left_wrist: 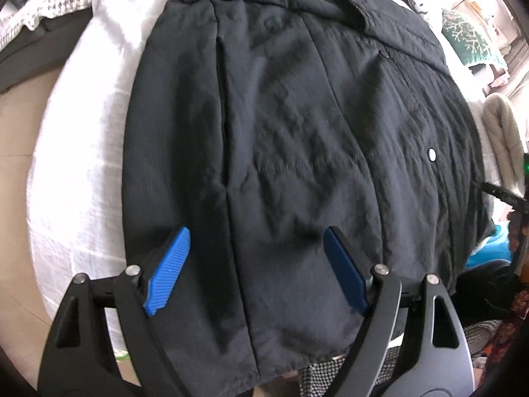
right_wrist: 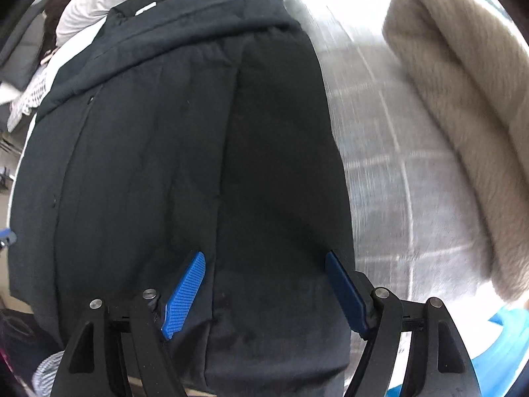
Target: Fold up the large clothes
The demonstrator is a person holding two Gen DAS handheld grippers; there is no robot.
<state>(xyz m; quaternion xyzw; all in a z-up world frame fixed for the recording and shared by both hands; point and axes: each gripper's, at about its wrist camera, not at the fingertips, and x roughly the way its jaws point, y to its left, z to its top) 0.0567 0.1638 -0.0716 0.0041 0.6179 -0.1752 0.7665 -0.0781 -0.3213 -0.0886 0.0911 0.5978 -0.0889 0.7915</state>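
A large black padded jacket (left_wrist: 297, 132) lies flat on a white checked bedspread (left_wrist: 86, 152), its sides folded in and its collar at the far end. My left gripper (left_wrist: 256, 235) hovers open over the jacket's near left part, close to the hem, with only cloth below its blue pads. In the right wrist view the same jacket (right_wrist: 185, 152) fills the left and middle. My right gripper (right_wrist: 264, 259) stands open over the jacket's near right part, its right finger just inside the garment's right edge. Nothing is pinched in either one.
A beige fluffy garment (right_wrist: 463, 132) lies on the bedspread (right_wrist: 380, 172) to the jacket's right. A houndstooth cloth (left_wrist: 49, 6) sits at the far left, a teal patterned cushion (left_wrist: 469, 39) at the far right. Brown floor (left_wrist: 16, 165) shows left of the bed.
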